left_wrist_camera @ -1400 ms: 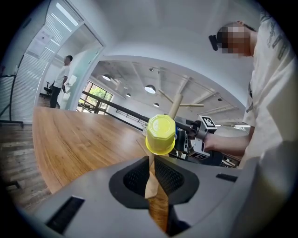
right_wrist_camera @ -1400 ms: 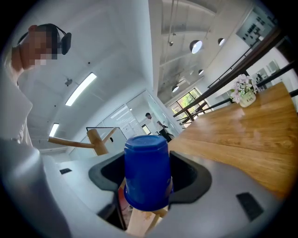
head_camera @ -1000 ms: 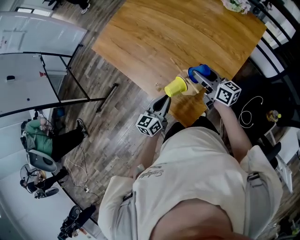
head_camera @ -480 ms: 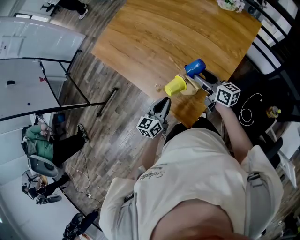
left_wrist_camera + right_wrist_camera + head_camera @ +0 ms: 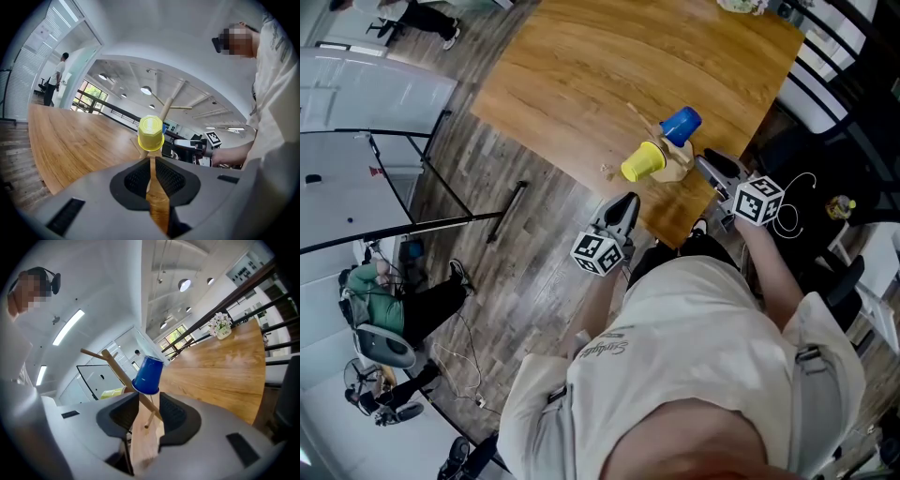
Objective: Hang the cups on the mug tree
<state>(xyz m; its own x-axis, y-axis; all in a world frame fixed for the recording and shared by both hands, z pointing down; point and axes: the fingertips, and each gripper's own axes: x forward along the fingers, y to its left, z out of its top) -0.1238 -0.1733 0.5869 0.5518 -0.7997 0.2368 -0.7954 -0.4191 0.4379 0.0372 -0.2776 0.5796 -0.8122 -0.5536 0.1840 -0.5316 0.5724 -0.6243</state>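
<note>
The wooden mug tree (image 5: 672,161) stands near the table's near edge. A yellow cup (image 5: 642,161) hangs on its left peg and also shows straight ahead in the left gripper view, yellow cup (image 5: 150,133). A blue cup (image 5: 681,124) hangs on a far peg, blue cup (image 5: 148,375). My right gripper (image 5: 712,167) sits just behind the tree, a little back from the blue cup; its jaws are closing with nothing pressed between them. My left gripper (image 5: 623,204) hovers at the table edge below the yellow cup, shut and empty.
The wooden table (image 5: 609,66) stretches away beyond the tree, with a small flower vase (image 5: 220,327) at its far corner. Black chairs (image 5: 853,84) stand to the right. A whiteboard on a stand (image 5: 356,178) and a seated person (image 5: 380,281) are at left.
The blue cup has left the right gripper and now hangs on the tree. The right gripper has drawn back toward me. The left gripper has hardly moved.
</note>
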